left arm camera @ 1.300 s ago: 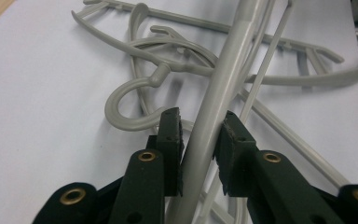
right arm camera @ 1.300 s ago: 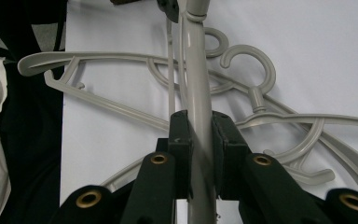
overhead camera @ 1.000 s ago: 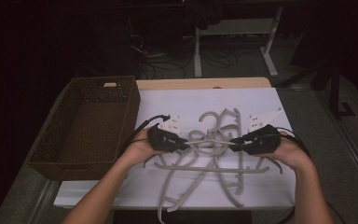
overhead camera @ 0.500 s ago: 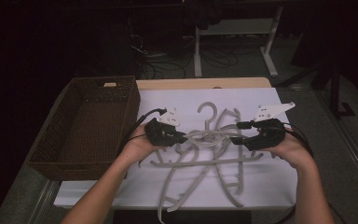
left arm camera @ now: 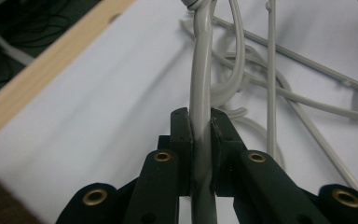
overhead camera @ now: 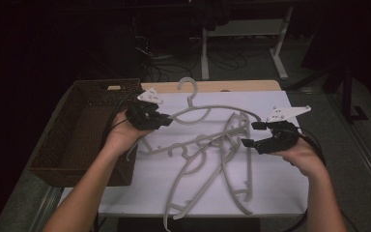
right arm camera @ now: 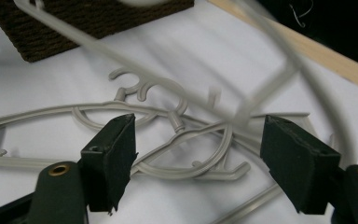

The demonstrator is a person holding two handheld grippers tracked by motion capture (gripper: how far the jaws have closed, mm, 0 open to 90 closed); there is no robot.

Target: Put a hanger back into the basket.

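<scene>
The left gripper (overhead camera: 166, 121) was clamped tight on one shoulder of a pale grey plastic clothes hanger (overhead camera: 207, 110), which hung tilted in the air just beside the dark brown woven wicker basket (overhead camera: 72, 130), its hook (overhead camera: 188, 86) pointing toward the far edge of the table. In the left gripper view the pads (left arm camera: 186, 140) pinched that hanger's bar from both sides. The right gripper (overhead camera: 252, 134), well apart from the basket on the hanger's other end, had just been opening its jaws; they stood wide with nothing pressed between them, the lifted hanger's other shoulder passing just in front. So the separating appeared done: one hanger was freed from the heap. The basket looked empty, and a tangle of grey hangers (overhead camera: 212, 164) lay on the white tabletop (overhead camera: 280, 188) near the basket. Carrying the held hanger across and clearing the rest seemed left to do.
</scene>
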